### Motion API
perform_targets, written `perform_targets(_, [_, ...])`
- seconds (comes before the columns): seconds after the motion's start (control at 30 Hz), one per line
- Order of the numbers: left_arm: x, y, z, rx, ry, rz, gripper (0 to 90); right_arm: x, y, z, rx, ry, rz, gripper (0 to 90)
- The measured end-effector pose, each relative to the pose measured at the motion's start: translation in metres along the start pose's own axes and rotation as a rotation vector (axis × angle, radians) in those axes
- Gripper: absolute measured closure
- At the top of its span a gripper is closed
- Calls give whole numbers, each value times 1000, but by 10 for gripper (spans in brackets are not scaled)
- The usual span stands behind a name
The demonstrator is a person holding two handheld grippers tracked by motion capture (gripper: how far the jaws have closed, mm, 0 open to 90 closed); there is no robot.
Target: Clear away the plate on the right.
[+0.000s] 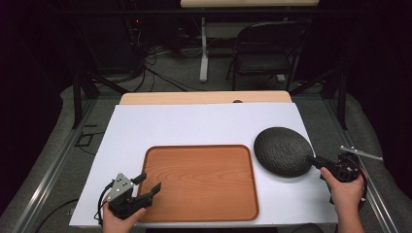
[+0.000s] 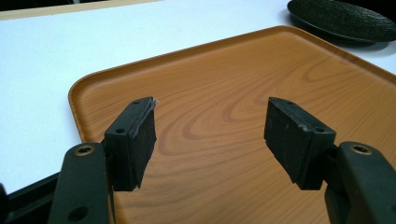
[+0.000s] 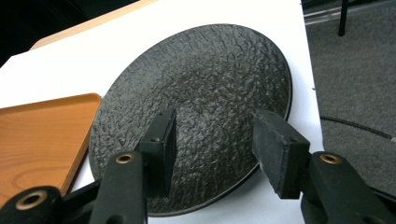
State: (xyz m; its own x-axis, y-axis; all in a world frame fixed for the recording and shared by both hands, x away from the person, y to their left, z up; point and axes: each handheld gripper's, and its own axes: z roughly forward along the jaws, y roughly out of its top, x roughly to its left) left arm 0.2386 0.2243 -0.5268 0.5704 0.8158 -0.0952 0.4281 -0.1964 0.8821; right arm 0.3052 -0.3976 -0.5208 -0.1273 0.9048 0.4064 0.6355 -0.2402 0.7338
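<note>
White table top [image 1: 194,124], seen from above, with a strip of pale wood along its far edge. Wood-grain tray [image 1: 200,180], rectangular with rounded corners and a low raised rim, lying flat near the near edge, roughly midway between the left and right edges. Black textured plate [image 1: 283,151], round, resting on the white surface toward the right edge, just beside the tray's far right corner; whether plate and tray touch cannot be told from the high view, though a thin white gap appears between them in the right gripper view.

Left gripper [image 1: 145,184], held in a hand [image 1: 121,219] at the near left corner of the tray, jaws spread wide with nothing between them, tips above the tray's left rim and near-left floor. In the left gripper view, tray [image 2: 224,107] spanning the gap between the two black pads, plate [image 2: 341,18] at upper right.

Right gripper [image 1: 313,160], held in the other hand [image 1: 345,191] close to the right edge of the table, jaws parted and empty, tips at the plate's near right rim. In the right gripper view, both pads standing over the plate [image 3: 205,79], tray [image 3: 42,135] at left. Actual contact between pads and plate not discernible.

Folding chair [image 1: 265,51] and cables on the grey floor beyond the far edge.
</note>
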Motion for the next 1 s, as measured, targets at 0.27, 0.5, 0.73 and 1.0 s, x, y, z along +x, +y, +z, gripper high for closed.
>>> perform_targets(0.27, [1, -1, -2, 0, 5, -8, 341, -12, 4, 8, 37, -4, 55, 518])
perform_targets(0.5, [2, -1, -2, 1, 3, -9, 341, -24, 3, 16, 73, -22, 123, 516])
perform_targets(0.73, [2, -1, -1, 6, 2, -10, 342, -33, -3, 22, 89, -8, 139, 523])
perform_targets(1.0, [2, -1, -2, 7, -4, -14, 345, -33, -6, 25, 104, 5, 159, 551])
